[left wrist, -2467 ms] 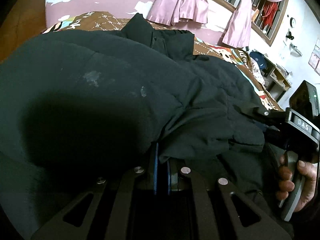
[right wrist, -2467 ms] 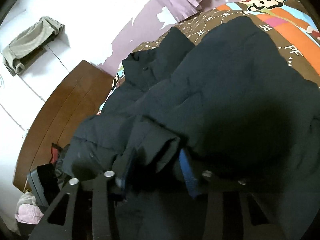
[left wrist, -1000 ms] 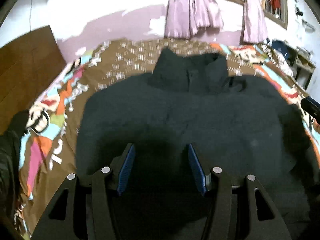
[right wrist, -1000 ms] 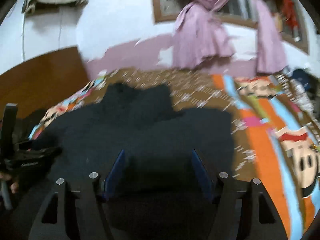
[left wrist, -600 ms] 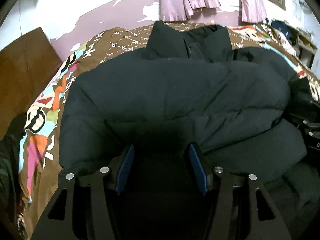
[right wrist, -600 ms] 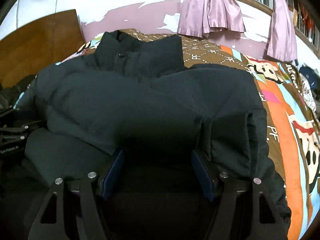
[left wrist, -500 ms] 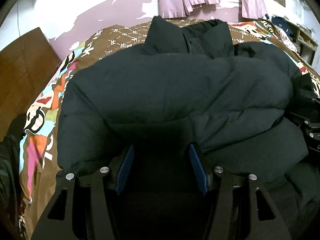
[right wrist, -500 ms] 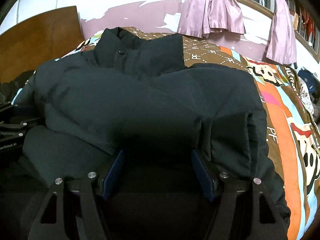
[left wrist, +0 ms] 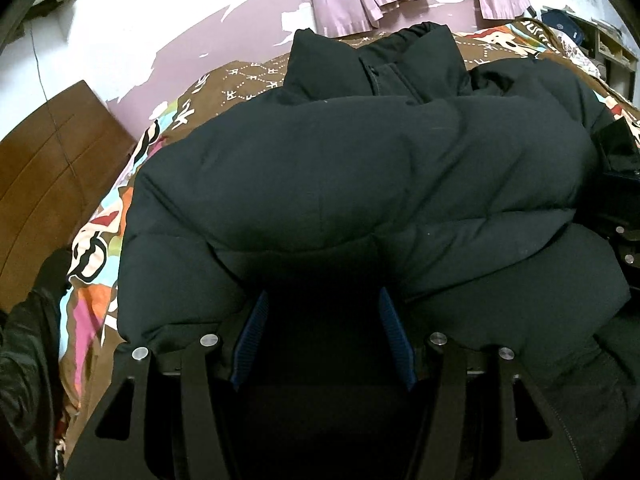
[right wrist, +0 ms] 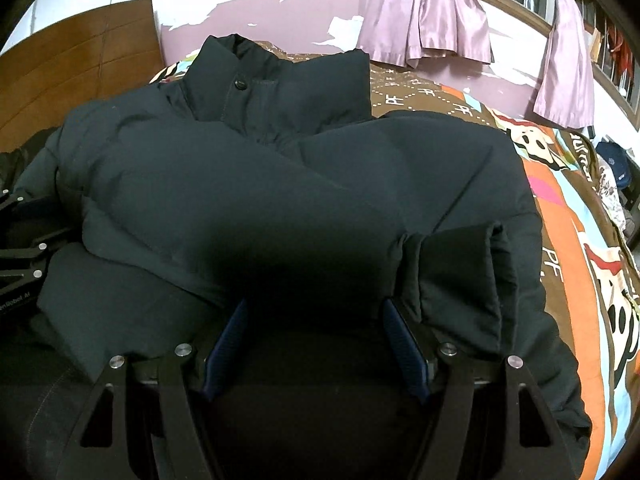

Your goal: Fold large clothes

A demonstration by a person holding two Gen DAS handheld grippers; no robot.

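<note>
A dark puffer jacket (left wrist: 360,160) lies on the bed, its stand-up collar (left wrist: 372,60) at the far end. A sleeve is folded across its front, with the cuff (right wrist: 460,284) lying by my right gripper's right finger. My left gripper (left wrist: 324,320) hangs low over the jacket's near left part, jaws open, blue pads apart and pressing on nothing. My right gripper (right wrist: 316,320) is open over the jacket (right wrist: 280,184) at its near right part. Shadow hides the cloth between both pairs of fingers. Each gripper shows at the edge of the other's view.
A colourful patterned bedspread (right wrist: 568,248) shows around the jacket. A brown wooden panel (left wrist: 48,168) stands at the left and pink curtains (right wrist: 432,12) hang behind the bed. Dark clothing (left wrist: 24,360) lies at the bed's left edge. Cluttered shelves (left wrist: 612,48) are at the far right.
Both grippers earlier pinched jacket fabric; they have let go and stand open. Over the last second both sank from high above the bed to just over the jacket.
</note>
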